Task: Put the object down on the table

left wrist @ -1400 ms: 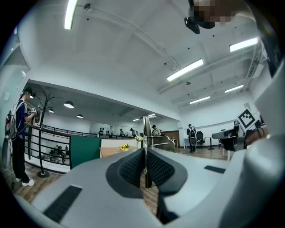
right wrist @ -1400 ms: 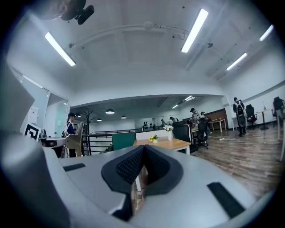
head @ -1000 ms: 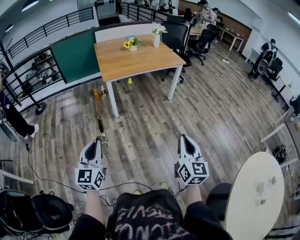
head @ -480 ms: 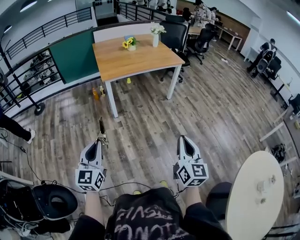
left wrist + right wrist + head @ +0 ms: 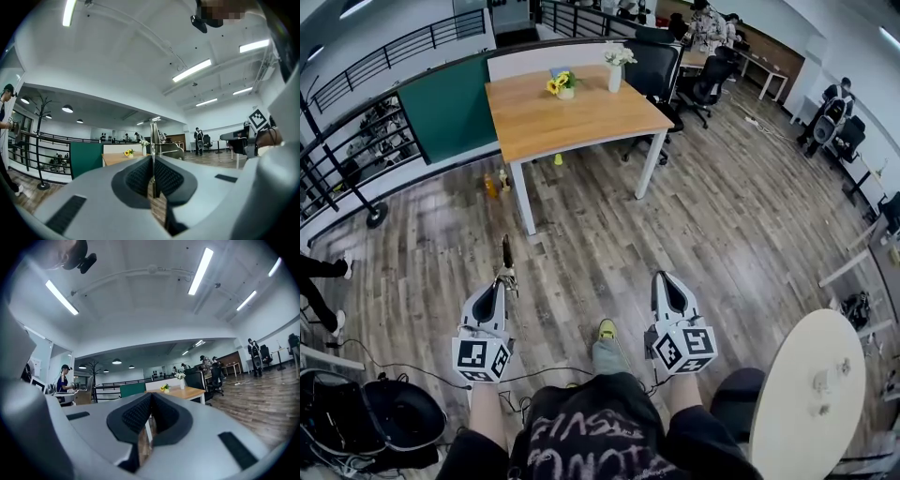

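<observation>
**Thin metal object in the left tongs, well short of the wooden table**

To the left of the wooden table, flush against its side: a green partition. Well short of the table's near edge, toward its left corner and out over the plank floor: holding the left gripper level, jaws pinched tight on a thin metal object. Sticking out past the jaw tips toward the table, that object; set on edge between the pads in the left gripper view; in the air, touching the table nowhere. On the tabletop, near its far edge: yellow flowers, then a white vase just to their right. Behind the table's far right corner: black office chairs. Short of the near edge again, toward the right corner: carrying the right gripper level as well, jaws pressed together with nothing between them. Farthest right, well apart from the wooden table and nearer than it: a round white top.
</observation>
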The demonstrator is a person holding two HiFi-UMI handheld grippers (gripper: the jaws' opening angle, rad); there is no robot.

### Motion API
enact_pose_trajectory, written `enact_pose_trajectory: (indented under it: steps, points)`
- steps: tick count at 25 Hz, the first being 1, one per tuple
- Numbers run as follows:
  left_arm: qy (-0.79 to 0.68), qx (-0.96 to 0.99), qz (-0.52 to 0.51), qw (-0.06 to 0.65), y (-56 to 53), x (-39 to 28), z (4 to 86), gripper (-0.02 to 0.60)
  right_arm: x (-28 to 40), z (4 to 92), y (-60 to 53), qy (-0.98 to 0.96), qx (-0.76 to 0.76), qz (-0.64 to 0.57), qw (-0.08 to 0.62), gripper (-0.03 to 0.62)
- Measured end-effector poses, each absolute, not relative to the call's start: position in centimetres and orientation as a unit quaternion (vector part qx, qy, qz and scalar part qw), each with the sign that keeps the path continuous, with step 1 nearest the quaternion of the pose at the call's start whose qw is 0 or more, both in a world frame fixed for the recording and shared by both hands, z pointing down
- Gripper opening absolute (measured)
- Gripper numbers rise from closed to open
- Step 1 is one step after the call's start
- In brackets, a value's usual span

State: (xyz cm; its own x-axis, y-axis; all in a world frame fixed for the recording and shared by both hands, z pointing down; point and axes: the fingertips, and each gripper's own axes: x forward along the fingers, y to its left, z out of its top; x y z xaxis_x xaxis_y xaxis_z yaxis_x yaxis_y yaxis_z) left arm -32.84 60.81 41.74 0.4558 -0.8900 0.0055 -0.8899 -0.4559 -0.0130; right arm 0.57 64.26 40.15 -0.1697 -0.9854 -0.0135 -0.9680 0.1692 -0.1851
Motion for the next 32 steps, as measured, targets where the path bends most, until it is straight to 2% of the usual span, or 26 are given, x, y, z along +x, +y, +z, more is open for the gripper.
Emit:
enact_pose_trajectory:
  steps: [12, 32]
  points:
    - [0.534, -0.845, -0.023, -0.006, 51.7, -31.9, 43.2, 0.015, 4.2, 42.7, 54.1, 0.744, -0.66, -0.091, 0.057, 0.005]
    - [0.548, -0.836, -0.018, -0.018, 30.0, -21.4, 42.0, 0.015, 16.3, 42.3, 32.0, 0.75, -0.652, -0.096, 0.055, 0.005]
